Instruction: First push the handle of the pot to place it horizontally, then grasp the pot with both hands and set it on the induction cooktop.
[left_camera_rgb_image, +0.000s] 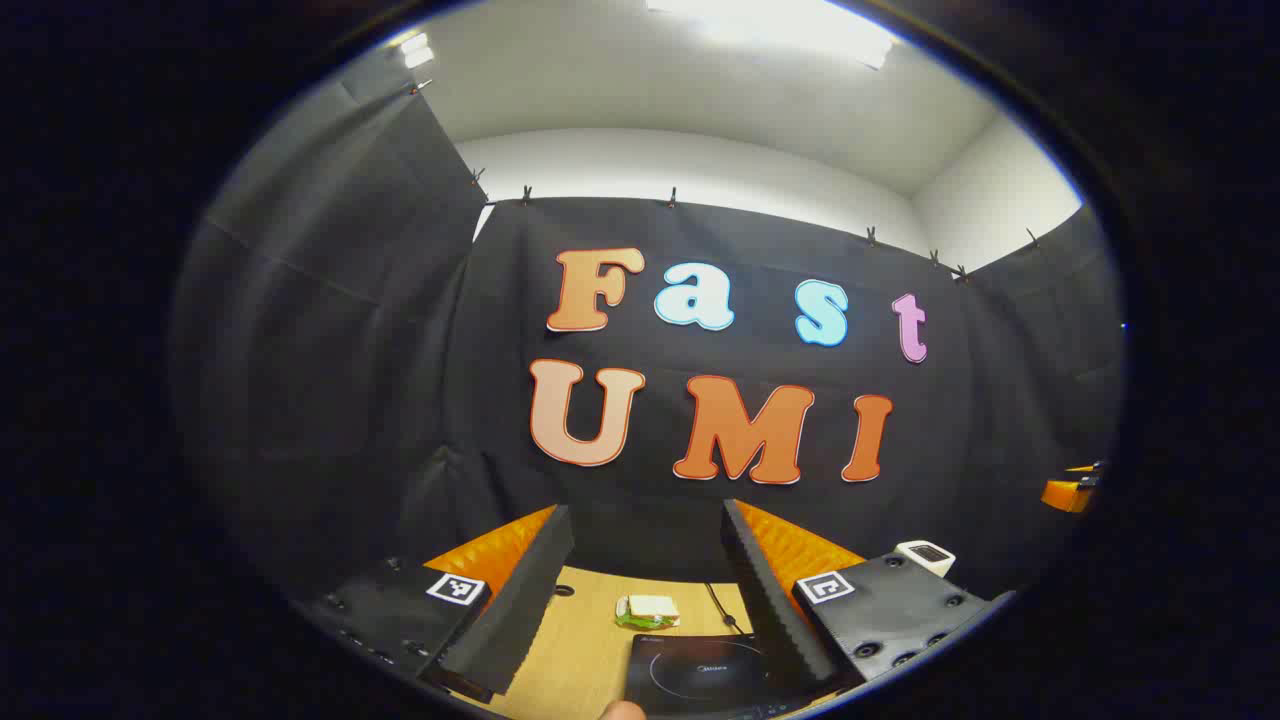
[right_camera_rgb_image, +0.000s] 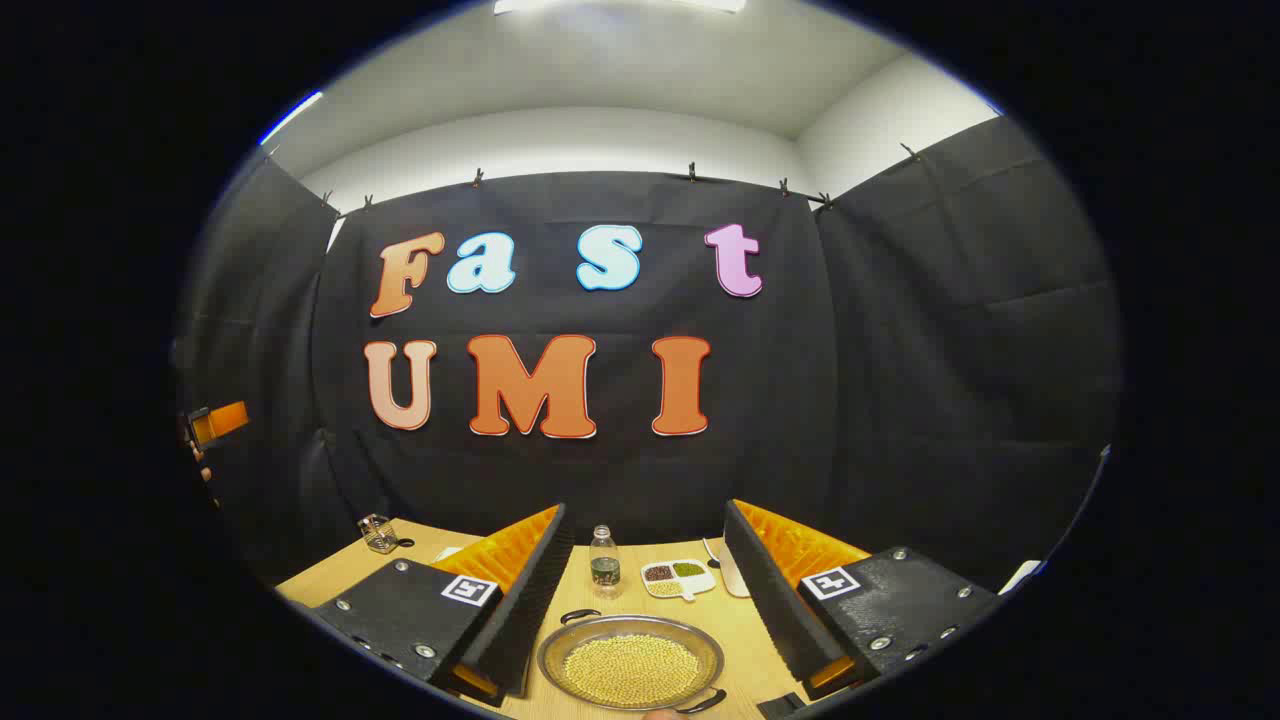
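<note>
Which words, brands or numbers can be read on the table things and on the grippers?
Cooktop: small print by its ring, too blurred to read.
Bottle: label too small to read.
Tags on left gripper and right gripper: square patterns, no words.

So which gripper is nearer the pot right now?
Right. The right gripper hangs open just above the pot, which lies between its fingers in the right gripper view. The left gripper is open over the induction cooktop instead.

Left claw (left_camera_rgb_image: 648, 560) and right claw (right_camera_rgb_image: 648, 560) gape
</note>
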